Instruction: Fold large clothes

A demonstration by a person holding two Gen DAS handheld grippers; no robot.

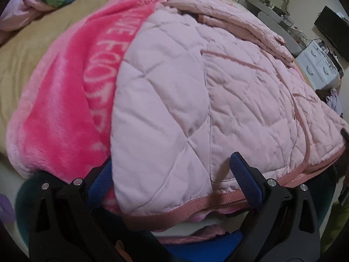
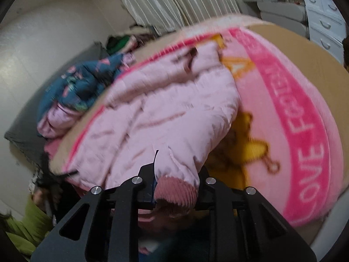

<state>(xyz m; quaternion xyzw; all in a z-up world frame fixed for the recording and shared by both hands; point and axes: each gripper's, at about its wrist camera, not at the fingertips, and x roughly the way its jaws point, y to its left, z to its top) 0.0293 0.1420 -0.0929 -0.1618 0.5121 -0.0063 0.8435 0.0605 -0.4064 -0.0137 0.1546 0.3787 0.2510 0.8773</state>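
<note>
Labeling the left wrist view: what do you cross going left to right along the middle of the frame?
Tan bed cover → hot pink fleece blanket with white lettering → light pink quilted jacket → white drawer unit at the right edge.

the left tongs (image 1: pixel 172 181) stand wide open, tilted steeply down, their blue pads (image 1: pixel 246 181) spread to either side of the coat (image 1: pixel 196 100) hem and not pressing on it. the right tongs (image 2: pixel 176 187) point less steeply down, with their jaws drawn close together and clamped on the coat's ribbed cuff (image 2: pixel 176 191), which bulges between the black fingers (image 2: pixel 146 174).
</note>
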